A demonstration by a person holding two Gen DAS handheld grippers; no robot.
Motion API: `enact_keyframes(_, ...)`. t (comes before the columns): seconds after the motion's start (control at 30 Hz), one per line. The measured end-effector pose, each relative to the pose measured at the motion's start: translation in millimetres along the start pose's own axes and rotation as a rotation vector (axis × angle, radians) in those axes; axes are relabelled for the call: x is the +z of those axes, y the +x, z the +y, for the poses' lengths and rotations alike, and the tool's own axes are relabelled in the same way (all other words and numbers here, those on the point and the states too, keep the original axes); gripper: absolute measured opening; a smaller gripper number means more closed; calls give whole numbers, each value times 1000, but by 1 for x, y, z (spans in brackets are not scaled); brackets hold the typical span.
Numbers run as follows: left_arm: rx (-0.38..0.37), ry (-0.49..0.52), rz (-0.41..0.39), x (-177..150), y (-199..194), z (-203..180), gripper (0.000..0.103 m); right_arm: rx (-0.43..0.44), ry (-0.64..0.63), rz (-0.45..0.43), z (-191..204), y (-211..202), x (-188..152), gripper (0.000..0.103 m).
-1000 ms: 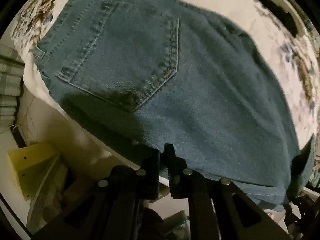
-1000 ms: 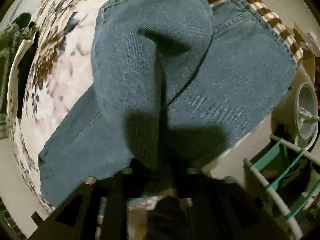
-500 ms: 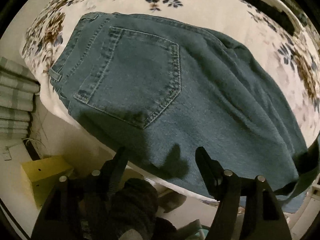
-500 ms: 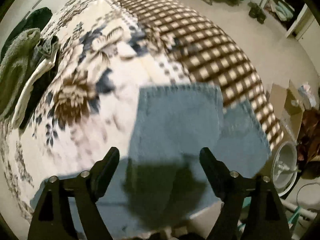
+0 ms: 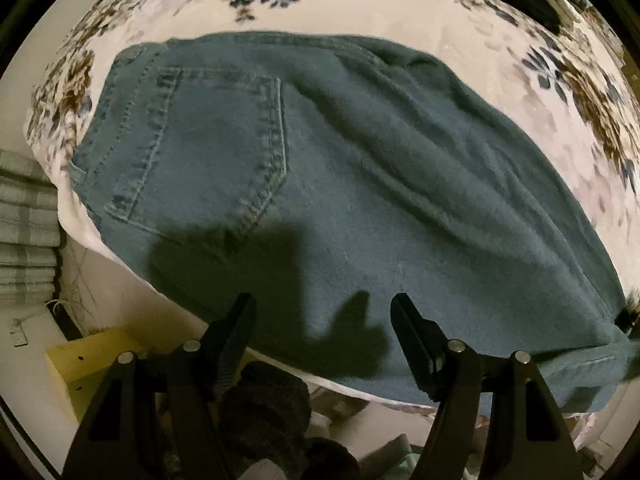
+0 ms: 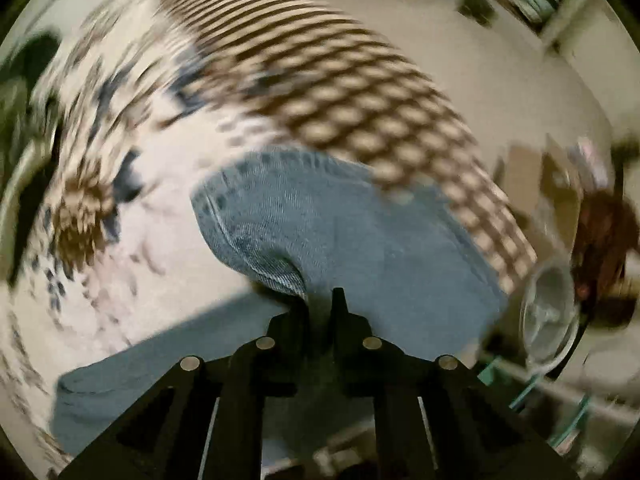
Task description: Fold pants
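Observation:
Blue jeans [image 5: 360, 180] lie flat on the bed, back pocket [image 5: 208, 152] up, waistband at the left. My left gripper [image 5: 324, 304] hangs open over their near edge by the side of the bed, with nothing between its fingers. In the blurred right wrist view, the folded leg end of the jeans [image 6: 360, 240] lies on the bedspread. My right gripper [image 6: 324, 296] points down at it, jaws closing to a narrow gap. A ridge of denim [image 6: 280, 272] is drawn up to the fingertips and looks pinched there.
A floral bedspread [image 5: 360, 8] covers the bed, with a brown checked blanket [image 6: 360, 120] at its far end. On the floor beside the bed are a yellow box [image 5: 88, 356], stacked striped cloth [image 5: 24, 220], a white fan [image 6: 548, 312] and a teal rack [image 6: 532, 392].
My left gripper let go of the jeans' edge, opened wide and drew back a little. My right gripper opened, then closed on a fold of the leg and rose; its view is blurred.

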State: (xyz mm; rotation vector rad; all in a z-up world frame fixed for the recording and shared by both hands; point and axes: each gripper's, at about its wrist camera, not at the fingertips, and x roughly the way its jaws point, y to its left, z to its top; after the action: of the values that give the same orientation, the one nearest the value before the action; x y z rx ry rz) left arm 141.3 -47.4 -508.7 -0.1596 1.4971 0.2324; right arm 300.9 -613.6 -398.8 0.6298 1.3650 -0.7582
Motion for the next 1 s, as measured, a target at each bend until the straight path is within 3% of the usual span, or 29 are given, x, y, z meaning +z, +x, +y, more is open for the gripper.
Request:
enact_keyframes(0.07, -7, -1, 17, -6, 4, -2, 68, 55, 110, 17, -48, -4, -19, 12)
enact_keyframes(0.17, -14, 9, 39, -13, 10, -5, 68, 127, 257, 111, -108, 19, -50, 12)
enact_keyframes(0.27, -16, 41, 42, -17, 13, -8, 68, 157, 334, 213, -140, 55, -74, 27)
enact_keyframes(0.37, -21, 74, 36, -18, 6, -6, 68, 155, 349, 187, -155, 54, -84, 45)
enact_keyframes(0.5, -32, 98, 38, -6, -5, -21, 68, 95, 373, 84, -171, 13, -76, 47)
enact_keyframes(0.57, -42, 109, 37, -1, -9, -25, 68, 80, 355, 6, -173, -7, -61, 56)
enact_keyframes(0.63, -36, 131, 29, 4, -13, -34, 68, 61, 254, -37, -166, -9, -35, 64)
enact_keyframes(0.77, -32, 190, 30, 2, -8, -49, 68, 24, 90, 89, -142, 44, 12, 67)
enact_keyframes(0.83, -30, 213, 35, 1, -4, -55, 68, -10, 20, 160, -132, 70, 19, 67)
enact_keyframes(0.87, -23, 230, 37, 0, -2, -58, 68, -39, -17, 172, -127, 78, 21, 64)
enact_keyframes(0.93, -18, 248, 39, -1, 2, -62, 68, -69, -70, 139, -119, 82, 19, 24)
enact_keyframes(0.97, -15, 256, 43, -1, 3, -63, 68, -106, -87, 116, -116, 80, 17, 14)
enact_keyframes(1.0, -12, 264, 47, -1, 5, -64, 68, -100, -83, 94, -116, 76, 14, 11)
